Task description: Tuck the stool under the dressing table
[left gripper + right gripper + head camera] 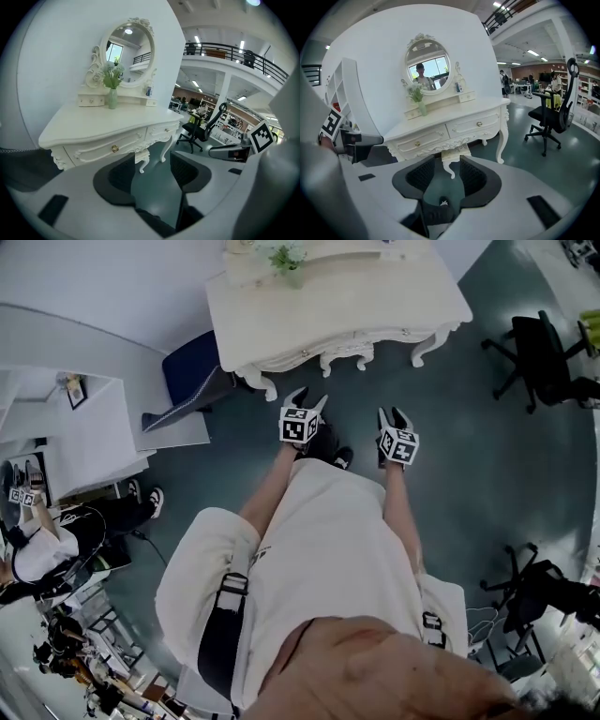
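Observation:
The cream dressing table point(337, 306) stands against the wall, with an oval mirror point(427, 65) and a vase of flowers point(112, 86) on top. The matching stool point(452, 157) sits under its middle; only its carved front legs show point(343, 360) point(142, 158). My left gripper point(305, 409) point(152, 171) hangs in the air a short way in front of the table, its jaws apart and empty. Level with it to the right, my right gripper point(392, 418) point(449, 176) is likewise open with nothing between its pads. Both point at the table and touch nothing.
A black office chair point(544, 357) point(551, 117) stands right of the table. A blue seat point(192, 367) and white shelving point(75, 427) stand to its left. A seated person point(37, 549) is at the far left, and another black chair point(534, 592) behind at the right.

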A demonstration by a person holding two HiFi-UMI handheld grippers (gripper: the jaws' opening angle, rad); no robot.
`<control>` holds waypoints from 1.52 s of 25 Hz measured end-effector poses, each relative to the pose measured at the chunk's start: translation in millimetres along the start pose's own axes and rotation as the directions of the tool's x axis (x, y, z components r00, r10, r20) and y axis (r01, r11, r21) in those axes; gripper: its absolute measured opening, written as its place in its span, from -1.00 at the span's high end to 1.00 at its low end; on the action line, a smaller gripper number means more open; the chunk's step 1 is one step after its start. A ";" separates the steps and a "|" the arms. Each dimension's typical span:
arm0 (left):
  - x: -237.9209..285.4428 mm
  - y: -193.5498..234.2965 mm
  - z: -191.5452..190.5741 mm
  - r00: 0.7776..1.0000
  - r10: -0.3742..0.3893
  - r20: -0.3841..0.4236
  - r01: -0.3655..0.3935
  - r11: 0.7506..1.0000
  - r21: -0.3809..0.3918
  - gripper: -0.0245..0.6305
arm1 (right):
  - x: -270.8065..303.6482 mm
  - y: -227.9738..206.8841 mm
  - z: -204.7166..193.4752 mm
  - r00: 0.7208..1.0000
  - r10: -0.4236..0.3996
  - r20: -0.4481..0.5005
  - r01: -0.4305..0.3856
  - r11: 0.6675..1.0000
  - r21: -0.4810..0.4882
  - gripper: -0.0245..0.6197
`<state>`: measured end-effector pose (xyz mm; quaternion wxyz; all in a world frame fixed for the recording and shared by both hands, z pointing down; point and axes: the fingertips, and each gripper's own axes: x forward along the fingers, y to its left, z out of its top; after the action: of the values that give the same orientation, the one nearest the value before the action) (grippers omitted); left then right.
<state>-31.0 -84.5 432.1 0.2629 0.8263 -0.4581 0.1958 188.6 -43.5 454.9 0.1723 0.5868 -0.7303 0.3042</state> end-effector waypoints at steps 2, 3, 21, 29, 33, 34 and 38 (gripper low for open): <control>3.0 -1.6 7.7 1.000 -0.012 0.027 0.012 1.000 0.014 0.23 | 1.9 2.1 2.9 1.000 0.012 0.016 -0.012 1.000 -0.011 0.35; 3.2 -1.5 10.5 0.999 -0.018 0.037 0.017 1.000 0.021 0.31 | 4.4 4.9 4.1 1.000 0.020 0.018 -0.020 1.000 -0.020 0.36; -9.2 31.3 27.2 0.997 0.036 0.069 -0.040 0.998 0.051 0.88 | 1.5 -7.6 44.4 0.997 -0.019 0.070 0.018 1.000 0.005 0.78; -15.0 33.8 36.4 0.994 0.047 0.102 -0.049 0.999 0.022 0.88 | -7.8 -22.7 33.8 0.998 -0.036 0.051 0.035 0.999 0.026 0.79; -14.7 28.8 33.9 0.993 0.052 0.103 -0.053 0.998 0.014 0.88 | -8.7 -20.9 31.0 0.999 -0.011 0.052 0.008 0.999 0.052 0.79; -14.1 26.2 32.6 0.994 0.050 0.101 -0.052 0.999 0.014 0.88 | -8.9 -19.9 31.3 0.999 -0.002 0.054 -0.001 0.998 0.056 0.79; -10.6 20.2 31.3 0.994 0.047 0.102 -0.050 0.998 0.027 0.88 | -7.3 -14.8 35.5 0.998 0.010 0.056 -0.011 1.000 0.024 0.79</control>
<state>-51.2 -105.7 406.7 0.2219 0.8276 -0.4879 0.1667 208.4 -62.8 427.2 0.1428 0.5933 -0.7342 0.2975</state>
